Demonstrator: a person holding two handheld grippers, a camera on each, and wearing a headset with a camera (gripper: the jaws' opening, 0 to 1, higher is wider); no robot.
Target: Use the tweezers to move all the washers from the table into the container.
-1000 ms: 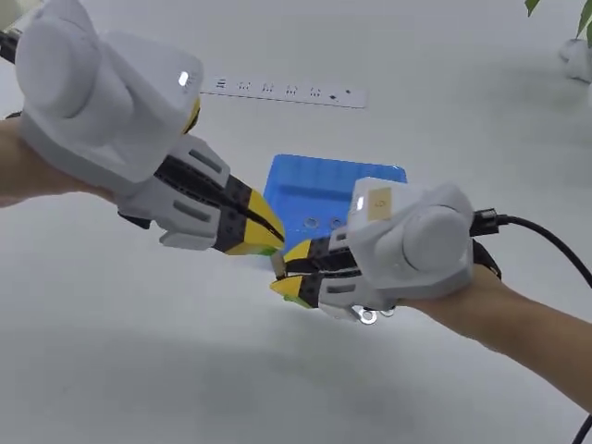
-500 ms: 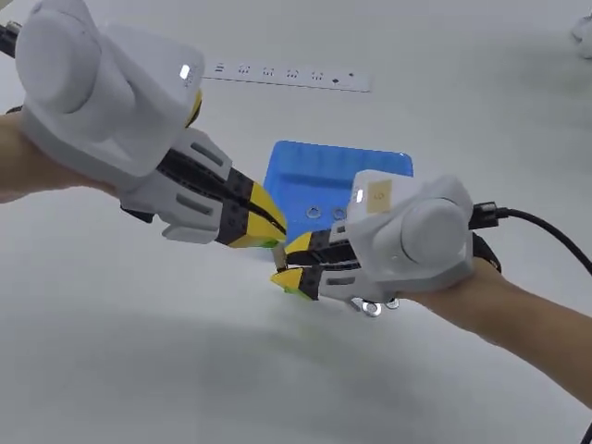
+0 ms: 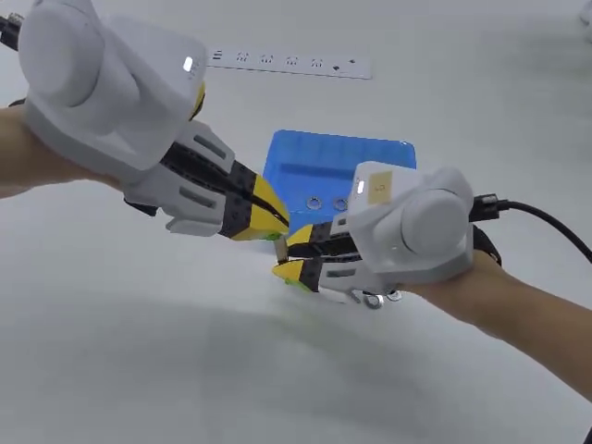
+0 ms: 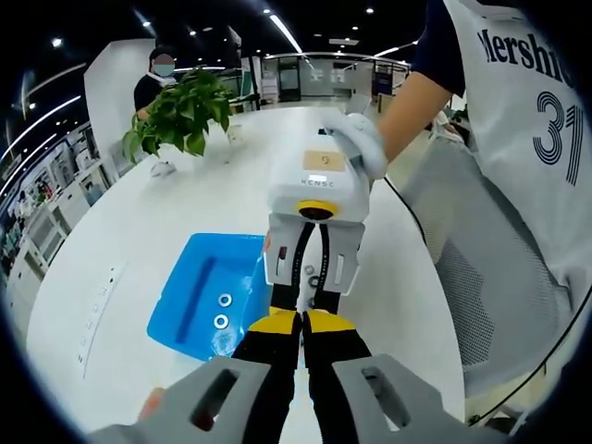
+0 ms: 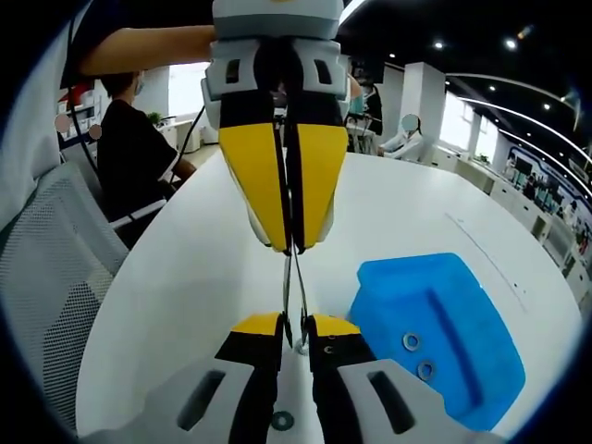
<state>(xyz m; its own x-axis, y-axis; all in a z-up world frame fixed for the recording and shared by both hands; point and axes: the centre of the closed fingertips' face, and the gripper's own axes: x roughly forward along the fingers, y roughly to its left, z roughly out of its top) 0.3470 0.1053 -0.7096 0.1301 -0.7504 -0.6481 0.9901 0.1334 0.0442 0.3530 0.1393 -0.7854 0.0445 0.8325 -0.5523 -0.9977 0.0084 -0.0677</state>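
Holds the tweezers (image 5: 290, 282) over a white table (image 3: 139, 351), one gripper at each end, tip against tip. With the left gripper (image 3: 277, 225), pinches one end, yellow jaws pressed together on the thin steel. With the right gripper (image 3: 282, 263), clamps the other end, jaws closed narrowly on it. Just behind the two sets of tips, a blue container (image 3: 338, 157) on the table, with two washers (image 3: 314, 203) lying inside. Under the body of the right gripper, on the bare surface, two loose washers (image 3: 373, 300) side by side. Well beyond the container, flat on the table, a white power strip (image 3: 291, 63). In the left gripper view, past the right gripper, a wide bright office: a green plant (image 4: 180, 111) at the far end of the table, a person (image 4: 148, 92) behind it, long ceiling lights (image 4: 282, 18) above. Beside the table, near the right gripper, a grey mesh chair (image 5: 42, 277).
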